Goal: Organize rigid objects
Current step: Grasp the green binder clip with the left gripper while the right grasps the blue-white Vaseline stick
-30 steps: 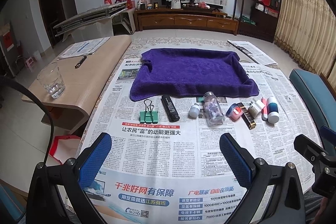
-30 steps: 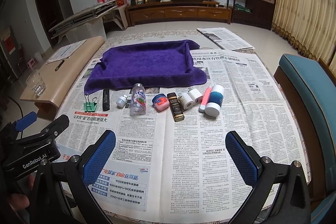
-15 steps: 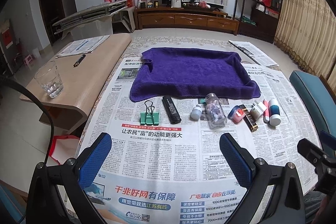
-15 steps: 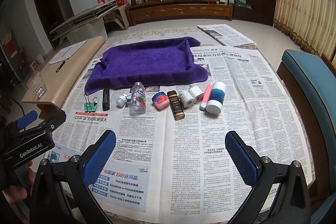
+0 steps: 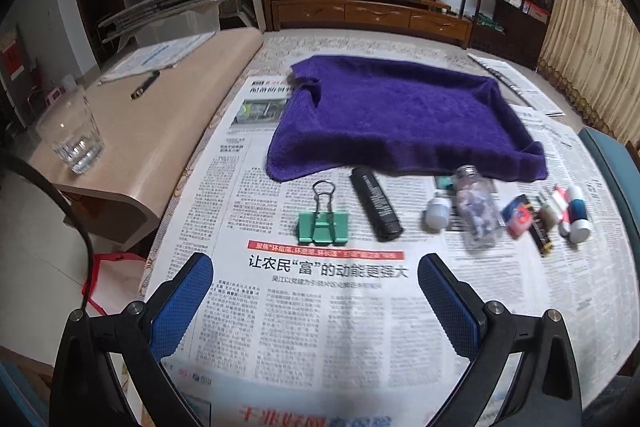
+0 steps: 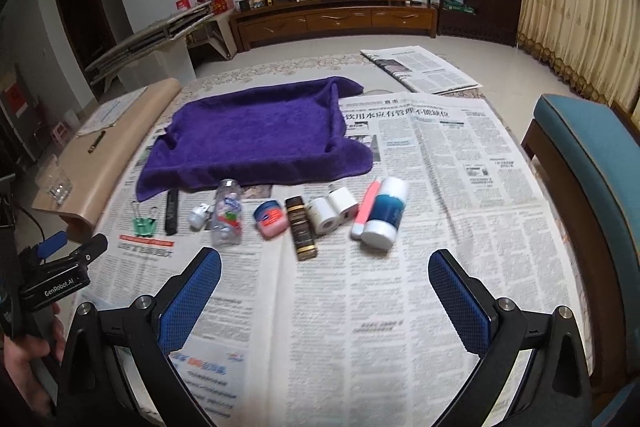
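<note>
- A row of small items lies on the newspaper-covered worktop (image 6: 460,187), just in front of the purple towel (image 6: 256,135): green binder clip (image 5: 323,226), black tube (image 5: 375,203), clear bottle (image 6: 228,215), white-and-blue bottle (image 6: 386,213).
- Left gripper (image 5: 316,301) and right gripper (image 6: 325,297) hover short of the row, jaws wide, holding nothing.
- Risk, as I judge it: the cylinders lie touching, so a nudge could roll neighbours away.

Both tongs hover with jaws spread wide and empty: the left tongs (image 5: 316,297), the right tongs (image 6: 325,293). A hand (image 6: 24,355) grips the left handle.
</note>
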The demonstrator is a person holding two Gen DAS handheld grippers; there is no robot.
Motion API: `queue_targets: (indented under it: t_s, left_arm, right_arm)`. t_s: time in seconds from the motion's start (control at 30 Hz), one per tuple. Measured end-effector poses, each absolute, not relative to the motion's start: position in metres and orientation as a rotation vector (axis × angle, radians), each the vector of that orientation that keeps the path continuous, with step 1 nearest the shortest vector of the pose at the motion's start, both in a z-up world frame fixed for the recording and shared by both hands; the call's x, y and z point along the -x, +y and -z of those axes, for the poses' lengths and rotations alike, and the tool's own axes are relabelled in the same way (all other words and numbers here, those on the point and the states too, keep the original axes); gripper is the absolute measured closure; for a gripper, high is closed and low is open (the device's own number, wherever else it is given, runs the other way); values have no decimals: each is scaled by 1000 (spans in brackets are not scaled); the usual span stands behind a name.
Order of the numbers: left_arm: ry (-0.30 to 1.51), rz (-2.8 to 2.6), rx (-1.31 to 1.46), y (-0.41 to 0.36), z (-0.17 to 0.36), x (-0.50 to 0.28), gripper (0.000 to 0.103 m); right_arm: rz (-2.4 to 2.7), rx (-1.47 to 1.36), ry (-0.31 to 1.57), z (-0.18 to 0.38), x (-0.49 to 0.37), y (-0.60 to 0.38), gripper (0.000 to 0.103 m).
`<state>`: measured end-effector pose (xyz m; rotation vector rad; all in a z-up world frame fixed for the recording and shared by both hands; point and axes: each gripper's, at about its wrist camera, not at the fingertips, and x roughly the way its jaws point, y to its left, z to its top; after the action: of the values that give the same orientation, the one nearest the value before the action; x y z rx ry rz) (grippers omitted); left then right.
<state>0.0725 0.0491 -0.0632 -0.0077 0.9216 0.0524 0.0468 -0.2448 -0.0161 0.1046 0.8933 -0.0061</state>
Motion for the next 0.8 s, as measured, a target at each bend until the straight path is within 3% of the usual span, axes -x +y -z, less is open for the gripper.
queue_targets:
  t_s: [0.37, 0.47, 0.5, 0.8]
  left_arm:
    - [963, -89, -14, 49, 118, -120, 9]
    - [982, -90, -40, 46, 128, -125, 19]
    - [977, -87, -40, 45, 128, -125, 19]
    - [959, -62, 27, 55, 132, -129, 19]
  right_arm:
    - [59, -103, 931, 63, -93, -300, 3]
    - [82, -139, 965, 83, -98, -309, 16]
    - [87, -151, 977, 88, -100, -311, 20]
    - [123, -141, 972, 110, -126, -301, 21]
